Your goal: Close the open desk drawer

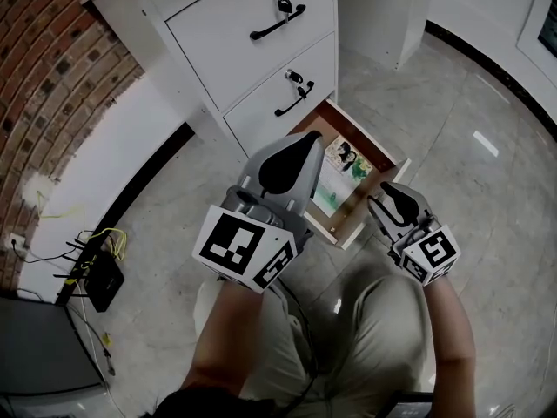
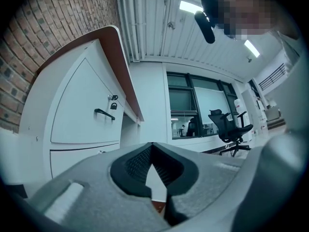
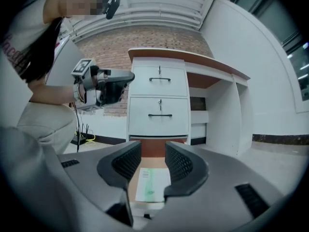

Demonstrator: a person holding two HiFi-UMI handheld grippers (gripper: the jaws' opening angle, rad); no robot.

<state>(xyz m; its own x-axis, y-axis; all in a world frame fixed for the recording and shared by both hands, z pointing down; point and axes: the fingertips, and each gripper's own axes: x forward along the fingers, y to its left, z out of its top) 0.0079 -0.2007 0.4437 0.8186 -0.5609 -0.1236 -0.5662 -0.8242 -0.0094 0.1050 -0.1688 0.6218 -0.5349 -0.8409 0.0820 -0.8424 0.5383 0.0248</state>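
The bottom drawer [image 1: 372, 139] of the white desk pedestal stands pulled out over the floor. Its wooden inside holds a photo card [image 1: 348, 159] and a green-and-white paper [image 3: 153, 185]. My right gripper [image 1: 383, 197] sits low, level with the drawer's front right corner. In the right gripper view it [image 3: 153, 148] looks straight into the drawer, open, with nothing between the pads. My left gripper [image 1: 306, 146] hovers higher, over the drawer's left side, shut and empty. In its own view the tips [image 2: 152, 149] meet. It also shows in the right gripper view [image 3: 126, 79].
Two closed drawers with black handles [image 1: 277, 23] [image 1: 293, 98] and keys in their locks sit above the open one. A brick wall [image 1: 52, 59] is at the left, with a black box and cables [image 1: 100, 281] on the floor. The person's knees [image 1: 348, 338] crouch close before the drawer.
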